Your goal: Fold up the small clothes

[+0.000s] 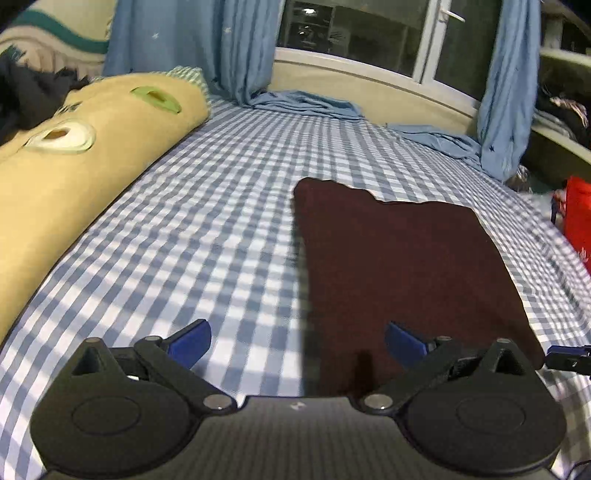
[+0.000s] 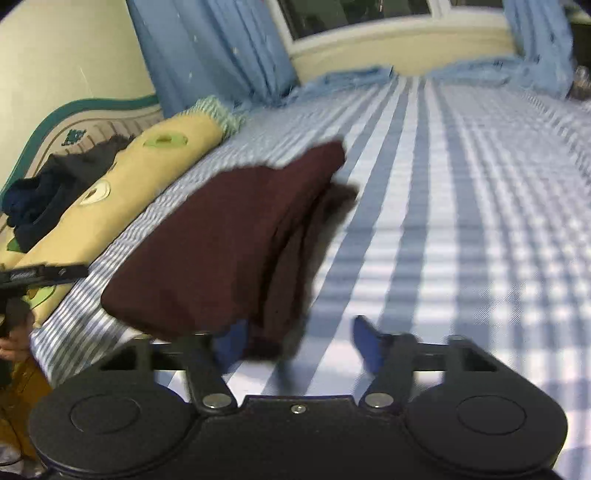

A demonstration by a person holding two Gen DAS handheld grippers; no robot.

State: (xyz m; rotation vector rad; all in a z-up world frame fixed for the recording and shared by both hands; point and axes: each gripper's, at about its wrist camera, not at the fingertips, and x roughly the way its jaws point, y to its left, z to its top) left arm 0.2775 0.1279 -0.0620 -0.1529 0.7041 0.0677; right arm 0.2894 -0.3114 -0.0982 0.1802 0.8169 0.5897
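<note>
Maroon cloth [image 1: 402,266] lay folded flat on the checked sheet [image 1: 207,221], just ahead of the left gripper [image 1: 297,341], whose jaws stood wide apart and empty. The right gripper [image 2: 295,341] was half open beside its edge, gripping nothing; the dark pile [image 2: 55,192] far left looked unfolded.

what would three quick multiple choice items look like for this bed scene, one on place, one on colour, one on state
1. Where does the maroon garment lie?
A. on the checked sheet
B. on the windowsill
C. on the yellow blanket

2. What colour are the curtains?
A. red
B. light blue
C. white

3. How do the left gripper jaws stand?
A. shut on the garment
B. wide apart, nothing between the pads
C. shut on the sheet

Key: 1 A, it lies flat on the blue-and-white checks. 2 B, blue drapes frame the window. 3 B, the blue pads sit far apart.
</note>
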